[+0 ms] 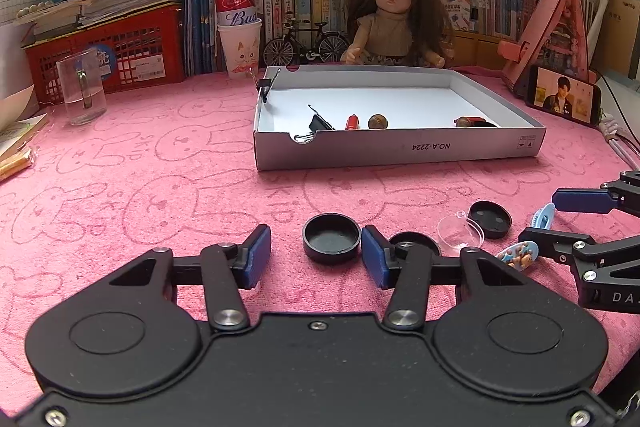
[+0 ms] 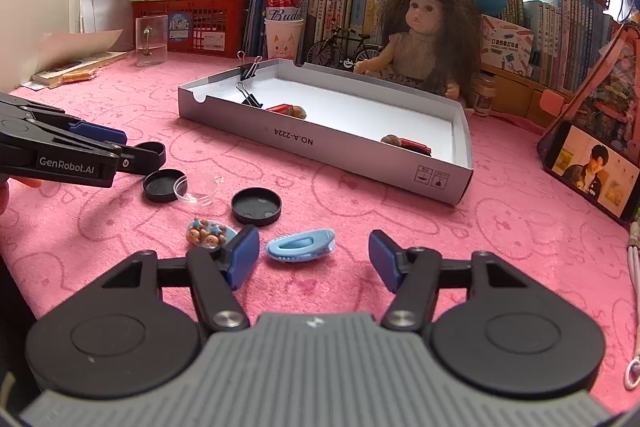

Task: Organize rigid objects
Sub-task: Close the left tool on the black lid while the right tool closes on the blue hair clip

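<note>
A grey box tray (image 1: pixel 400 149) (image 2: pixel 320 143) lies on the pink cloth with binder clips (image 1: pixel 320 123), a red piece (image 1: pixel 352 121) and brown nuts (image 1: pixel 378 121) in it. My left gripper (image 1: pixel 316 259) is open, its jaws around empty cloth just short of a black cap (image 1: pixel 331 243). Two more black caps (image 1: pixel 490 219) (image 2: pixel 256 205) (image 2: pixel 162 185) and a clear lid (image 1: pixel 460 235) (image 2: pixel 200 191) lie nearby. My right gripper (image 2: pixel 314 259) is open, with a blue hair clip (image 2: pixel 302 245) just beyond its jaws. A bear hair clip (image 2: pixel 208 233) lies by its left finger.
A doll (image 1: pixel 394 15), a toy bicycle (image 1: pixel 306 43), cups, a red basket (image 1: pixel 108 51) and books line the back. A glass mug (image 1: pixel 82 93) stands at the left. A phone (image 2: pixel 592 167) leans at the right. Cords lie along the right edge.
</note>
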Action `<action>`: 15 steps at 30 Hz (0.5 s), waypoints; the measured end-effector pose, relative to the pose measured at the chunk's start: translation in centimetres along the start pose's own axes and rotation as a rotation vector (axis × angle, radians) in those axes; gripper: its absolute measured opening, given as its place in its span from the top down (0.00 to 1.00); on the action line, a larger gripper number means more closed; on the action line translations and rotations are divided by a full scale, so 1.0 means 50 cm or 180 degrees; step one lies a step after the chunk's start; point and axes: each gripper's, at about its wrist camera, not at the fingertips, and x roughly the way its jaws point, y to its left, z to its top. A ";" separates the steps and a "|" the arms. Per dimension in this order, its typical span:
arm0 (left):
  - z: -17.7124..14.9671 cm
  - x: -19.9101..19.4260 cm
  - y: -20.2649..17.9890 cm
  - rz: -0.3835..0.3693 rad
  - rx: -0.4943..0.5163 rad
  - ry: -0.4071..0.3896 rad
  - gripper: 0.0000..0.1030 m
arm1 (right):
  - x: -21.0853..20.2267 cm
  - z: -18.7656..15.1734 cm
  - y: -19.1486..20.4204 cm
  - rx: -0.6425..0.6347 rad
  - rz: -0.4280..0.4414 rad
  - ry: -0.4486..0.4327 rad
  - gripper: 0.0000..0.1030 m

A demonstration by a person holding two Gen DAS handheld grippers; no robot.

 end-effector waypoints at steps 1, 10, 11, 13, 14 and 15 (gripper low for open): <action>-0.001 0.003 0.000 0.0009 -0.0001 0.0008 0.54 | 0.001 -0.001 -0.001 0.0003 0.0015 -0.0021 0.34; -0.004 0.001 -0.004 0.0012 0.0004 -0.0056 0.71 | 0.000 -0.003 0.002 -0.0097 0.0196 -0.0039 0.57; -0.005 -0.001 -0.004 0.0036 -0.0020 -0.0065 0.71 | -0.002 -0.003 0.005 -0.0096 0.0199 -0.0038 0.58; -0.003 -0.003 -0.005 0.0054 -0.0035 -0.0081 0.71 | -0.007 -0.002 0.011 -0.0076 0.0201 -0.0066 0.59; -0.002 -0.003 -0.005 0.0052 -0.0036 -0.0086 0.71 | -0.010 -0.002 0.012 -0.0051 0.0190 -0.0089 0.59; 0.001 -0.005 -0.005 0.0044 -0.0042 -0.0090 0.71 | -0.012 0.000 0.013 -0.0033 0.0167 -0.0108 0.59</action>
